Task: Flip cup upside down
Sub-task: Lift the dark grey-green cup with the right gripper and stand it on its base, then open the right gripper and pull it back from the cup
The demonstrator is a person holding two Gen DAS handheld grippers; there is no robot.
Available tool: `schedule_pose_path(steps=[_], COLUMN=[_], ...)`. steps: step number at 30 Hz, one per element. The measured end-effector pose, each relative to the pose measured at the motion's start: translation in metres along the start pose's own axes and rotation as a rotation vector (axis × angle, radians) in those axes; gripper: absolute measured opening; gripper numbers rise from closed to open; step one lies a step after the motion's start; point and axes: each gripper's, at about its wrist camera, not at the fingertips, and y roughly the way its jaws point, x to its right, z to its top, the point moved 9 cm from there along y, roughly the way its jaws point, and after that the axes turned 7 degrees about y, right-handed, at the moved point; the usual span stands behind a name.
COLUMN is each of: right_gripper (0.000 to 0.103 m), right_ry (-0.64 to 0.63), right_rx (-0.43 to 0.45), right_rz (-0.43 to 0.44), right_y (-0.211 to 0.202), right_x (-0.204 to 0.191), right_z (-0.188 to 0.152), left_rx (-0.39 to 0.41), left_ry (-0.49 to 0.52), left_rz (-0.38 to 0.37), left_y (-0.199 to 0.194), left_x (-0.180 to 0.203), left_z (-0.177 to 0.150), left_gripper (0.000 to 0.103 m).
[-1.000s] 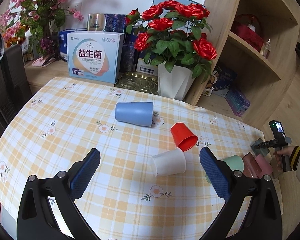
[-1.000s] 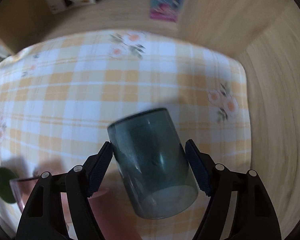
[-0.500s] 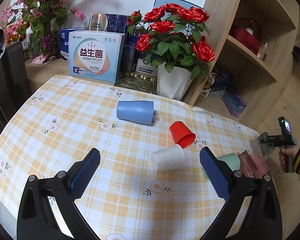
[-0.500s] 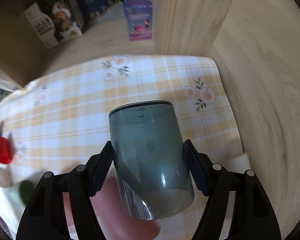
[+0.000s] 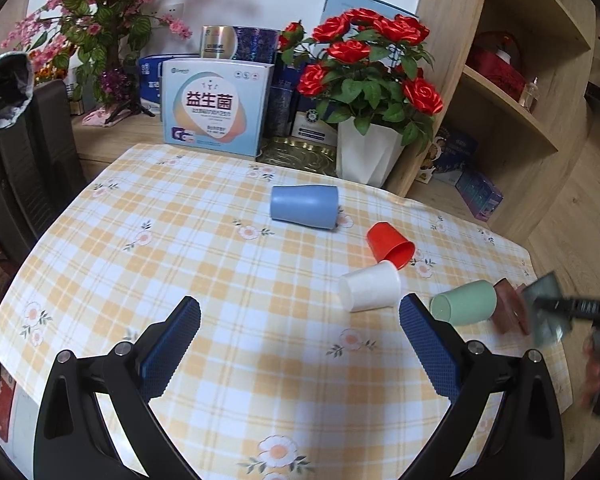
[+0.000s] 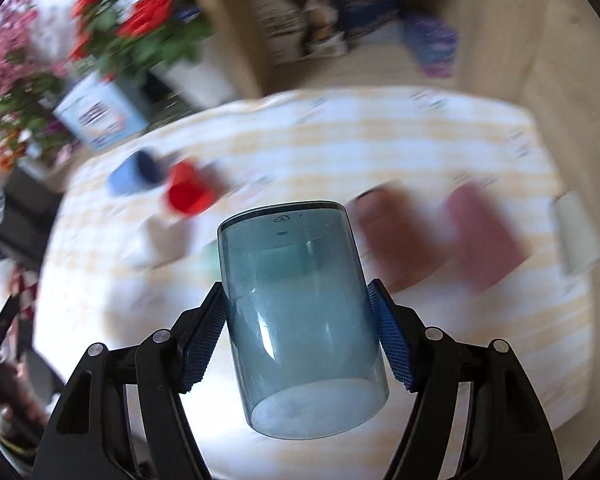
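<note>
My right gripper point(image 6: 296, 340) is shut on a clear blue-grey cup point(image 6: 296, 304), held in the air above the table, base away from me and open mouth toward the camera. In the left wrist view this cup point(image 5: 546, 308) shows blurred at the right edge. My left gripper point(image 5: 300, 344) is open and empty above the near part of the checked tablecloth point(image 5: 220, 280). Several cups lie on their sides: blue point(image 5: 304, 206), red point(image 5: 390, 246), white point(image 5: 370, 292), green point(image 5: 464, 302), and brown point(image 5: 510, 310).
A white pot of red roses point(image 5: 366, 152), boxes point(image 5: 216, 108) and a pink flower plant stand behind the table. A wooden shelf unit point(image 5: 512, 92) is at the right. A dark chair point(image 5: 24, 152) is at the left. A pale cup point(image 6: 576, 236) lies at the table's right end.
My right gripper has swung with the cup, so its view now faces the whole table and the flowers instead of the table's corner and floor. The left gripper has barely moved.
</note>
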Motion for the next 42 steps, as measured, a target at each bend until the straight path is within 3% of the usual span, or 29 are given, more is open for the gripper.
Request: schedule_pose_path(steps=[8, 15, 26, 33, 34, 36, 42], right_gripper=[0.068, 0.068, 0.069, 0.07, 0.072, 0.089, 0.089], right_ry=[0.143, 0.084, 0.046, 0.078, 0.076, 0.049, 0.014], right_rx=[-0.123, -0.146, -0.118, -0.109, -0.094, -0.068, -0.043], right_rz=[0.163, 0.095, 0.014, 0.077, 0.097, 0.088, 0.117], right_y=[0.075, 0.107, 0.12, 0.117, 0.113, 0.107, 0.092], right_x=[-0.098, -0.138, -0.132, -0.126, -0.127, -0.127, -0.131], right_z=[-0.087, -0.111, -0.111, -0.111, -0.109, -0.108, -0.109], left_rx=[-0.016, -0.024, -0.046, -0.058, -0.059, -0.063, -0.076], left_ry=[-0.041, -0.074, -0.083, -0.082, -0.082, -0.08, -0.065], left_rz=[0.031, 0.061, 0.058, 0.059, 0.059, 0.061, 0.06], left_y=[-0.011, -0.018, -0.009, -0.007, -0.006, -0.006, -0.005], left_x=[-0.024, -0.046, -0.043, -0.04, -0.04, -0.038, -0.031], left_z=[-0.018, -0.028, -0.031, -0.032, -0.033, -0.033, -0.036], left_gripper=[0.097, 0.097, 0.097, 0.097, 0.097, 0.097, 0.097])
